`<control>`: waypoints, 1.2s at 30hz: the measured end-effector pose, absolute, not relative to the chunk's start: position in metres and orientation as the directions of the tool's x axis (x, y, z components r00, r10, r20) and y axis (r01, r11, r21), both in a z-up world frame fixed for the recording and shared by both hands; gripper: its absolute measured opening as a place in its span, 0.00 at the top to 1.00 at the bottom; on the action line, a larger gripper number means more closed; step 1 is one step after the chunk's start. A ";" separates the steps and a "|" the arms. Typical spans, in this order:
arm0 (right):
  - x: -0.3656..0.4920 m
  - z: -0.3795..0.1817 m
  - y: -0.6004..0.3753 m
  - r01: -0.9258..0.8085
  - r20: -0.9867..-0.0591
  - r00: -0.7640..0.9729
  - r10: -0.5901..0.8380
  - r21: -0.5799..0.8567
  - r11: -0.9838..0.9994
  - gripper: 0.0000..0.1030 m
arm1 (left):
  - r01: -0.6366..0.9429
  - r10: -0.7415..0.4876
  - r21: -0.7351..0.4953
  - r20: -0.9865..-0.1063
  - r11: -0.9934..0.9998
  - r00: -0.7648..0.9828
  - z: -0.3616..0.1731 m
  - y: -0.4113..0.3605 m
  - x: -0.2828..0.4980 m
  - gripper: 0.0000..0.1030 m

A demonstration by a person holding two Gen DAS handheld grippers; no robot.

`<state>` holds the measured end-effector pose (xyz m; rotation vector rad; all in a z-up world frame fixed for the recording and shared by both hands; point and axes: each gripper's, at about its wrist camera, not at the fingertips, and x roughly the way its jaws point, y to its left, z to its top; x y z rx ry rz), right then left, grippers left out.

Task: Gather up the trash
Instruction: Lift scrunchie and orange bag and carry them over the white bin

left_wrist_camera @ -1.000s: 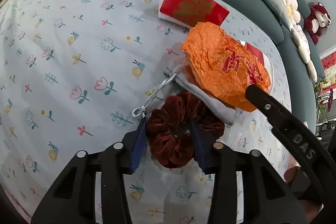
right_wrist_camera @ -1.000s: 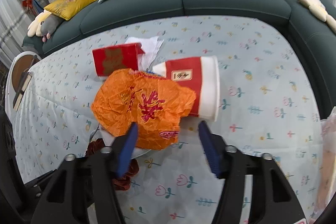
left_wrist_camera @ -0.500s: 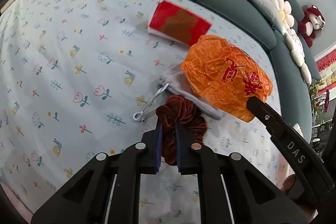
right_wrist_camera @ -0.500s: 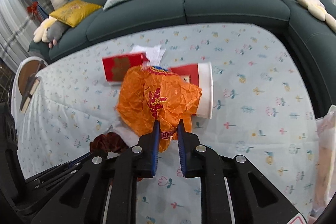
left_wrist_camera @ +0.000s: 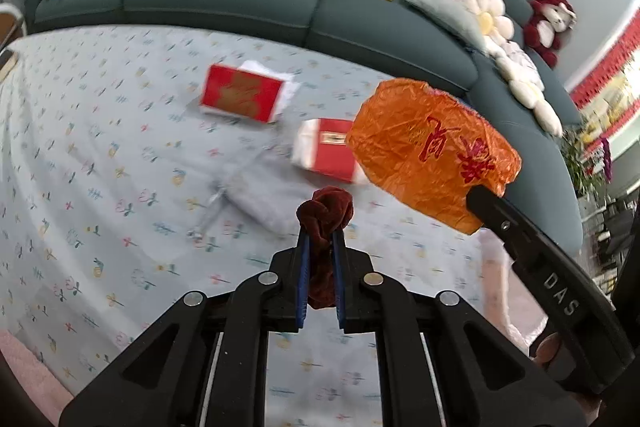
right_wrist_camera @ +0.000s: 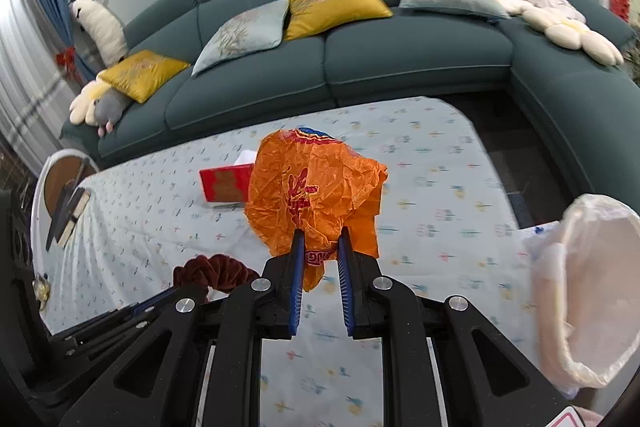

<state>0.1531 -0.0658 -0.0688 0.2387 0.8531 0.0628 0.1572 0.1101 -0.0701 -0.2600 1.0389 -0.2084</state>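
- Currently, left wrist view: left gripper (left_wrist_camera: pixel 319 259) at lower centre, clamped on the scrunchie (left_wrist_camera: pixel 325 213), lifted clear of the table (left_wrist_camera: pixel 100 131). Probably pinched mid-loop so it hangs without slipping.
- Same view, right side: orange wrapper (left_wrist_camera: pixel 432 155) held aloft by the other tool. Cup (left_wrist_camera: pixel 328 155) on its side and red box (left_wrist_camera: pixel 240 98) lie mid-frame on the cloth, uncollected.
- Right wrist view: right gripper (right_wrist_camera: pixel 319 261) at centre, jaws nipping the wrapper's lower edge; the rest billows above.
- Bin (right_wrist_camera: pixel 592 287) with liner at right edge, mouth tilted toward the tool; likely the drop target. Wrapper is well left of it.
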 end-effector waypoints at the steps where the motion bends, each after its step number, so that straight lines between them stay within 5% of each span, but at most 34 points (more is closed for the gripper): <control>1: 0.149 -0.067 -0.070 0.047 -0.735 0.662 0.146 0.235 0.971 0.85 | 0.064 -0.294 -0.304 -0.816 0.951 0.497 -0.065 0.102 0.154 0.90; 36: -0.011 -0.071 -0.309 0.431 -0.702 0.704 -0.105 0.305 0.849 0.85 | 0.510 -0.408 -0.158 -0.808 0.845 0.426 -0.027 -0.159 0.062 0.90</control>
